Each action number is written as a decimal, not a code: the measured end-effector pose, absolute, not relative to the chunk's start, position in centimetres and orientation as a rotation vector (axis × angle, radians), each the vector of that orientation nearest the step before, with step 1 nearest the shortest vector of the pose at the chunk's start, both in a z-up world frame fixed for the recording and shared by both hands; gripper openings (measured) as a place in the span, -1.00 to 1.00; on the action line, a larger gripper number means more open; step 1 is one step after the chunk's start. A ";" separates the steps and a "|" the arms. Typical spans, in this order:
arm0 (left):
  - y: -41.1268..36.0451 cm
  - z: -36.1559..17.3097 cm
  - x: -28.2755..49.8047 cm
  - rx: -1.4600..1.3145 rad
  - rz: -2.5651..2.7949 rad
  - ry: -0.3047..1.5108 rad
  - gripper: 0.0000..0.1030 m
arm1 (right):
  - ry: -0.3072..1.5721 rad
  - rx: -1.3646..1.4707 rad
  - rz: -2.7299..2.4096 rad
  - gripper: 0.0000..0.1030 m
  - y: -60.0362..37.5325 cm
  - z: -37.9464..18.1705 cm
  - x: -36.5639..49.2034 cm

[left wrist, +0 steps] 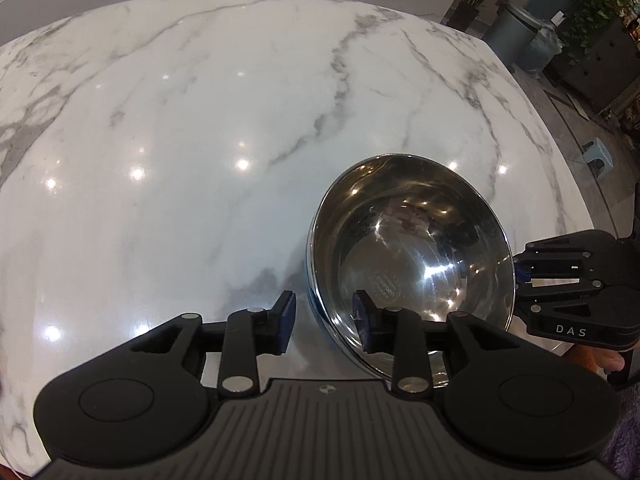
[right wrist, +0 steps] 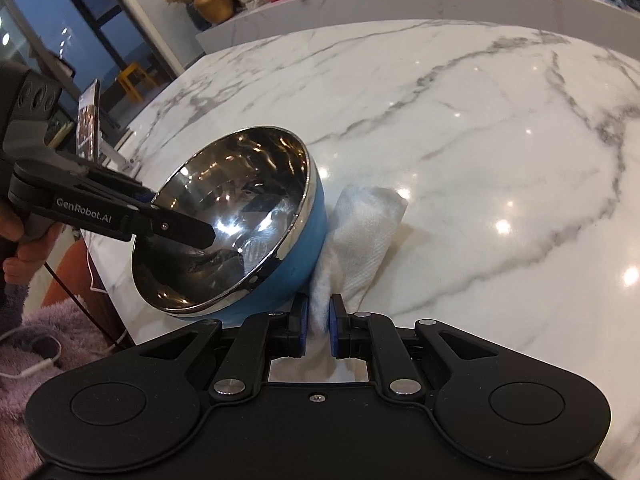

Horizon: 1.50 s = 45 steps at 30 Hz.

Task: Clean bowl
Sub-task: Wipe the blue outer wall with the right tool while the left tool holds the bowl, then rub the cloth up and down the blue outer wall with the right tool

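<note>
The glossy white marble surface is carrying a tilted steel bowl with a blue outer shell near its front edge, the left gripper straddling the bowl's near rim with its fingers apart, one inside and one outside, not yet clamping. The right gripper, fingers pinched together on a white paper towel, is pressing against the bowl's right outer wall. With the rim unclamped, a push from the towel is likely risking the slick bowl sliding left or rocking flat, possibly off the near edge.

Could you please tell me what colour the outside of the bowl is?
The bowl is blue outside, with a shiny steel interior; the right wrist view shows it best.
</note>
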<state>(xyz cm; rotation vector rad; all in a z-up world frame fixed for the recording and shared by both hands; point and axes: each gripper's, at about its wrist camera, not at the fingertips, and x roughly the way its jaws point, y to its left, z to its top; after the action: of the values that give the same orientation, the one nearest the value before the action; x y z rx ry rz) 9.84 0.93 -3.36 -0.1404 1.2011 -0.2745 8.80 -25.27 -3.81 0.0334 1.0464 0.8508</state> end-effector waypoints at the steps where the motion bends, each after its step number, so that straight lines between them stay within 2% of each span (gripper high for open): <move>1: 0.8 -3.4 9.8 -0.141 -0.279 1.204 -0.49 | 1.052 0.075 0.841 -0.81 -25.7 -4.0 8.9; 8: 0.4 -4.0 9.5 -0.148 -0.295 1.220 -0.49 | 1.029 0.325 0.735 -0.74 -27.9 -5.4 7.9; 17: 0.3 -4.1 9.3 -0.158 -0.291 1.217 -0.49 | 0.893 0.597 0.533 -0.72 -28.7 -6.5 5.0; 22: 0.3 -4.0 9.0 -0.163 -0.288 1.217 -0.49 | 0.869 0.645 0.476 -0.80 -28.3 -7.2 4.6; 40: 0.0 -4.1 9.1 -0.164 -0.280 1.219 -0.44 | 0.871 0.701 0.434 -0.81 -28.0 -8.2 5.2; 45: 0.3 -4.1 9.1 -0.179 -0.272 1.217 -0.50 | 0.869 0.731 0.442 -0.81 -28.4 -8.3 5.1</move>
<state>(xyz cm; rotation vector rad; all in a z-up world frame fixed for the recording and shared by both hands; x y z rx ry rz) 9.12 0.31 -4.11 -0.1787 1.2167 -0.2716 5.10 -28.40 -8.31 0.7313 0.8691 0.4420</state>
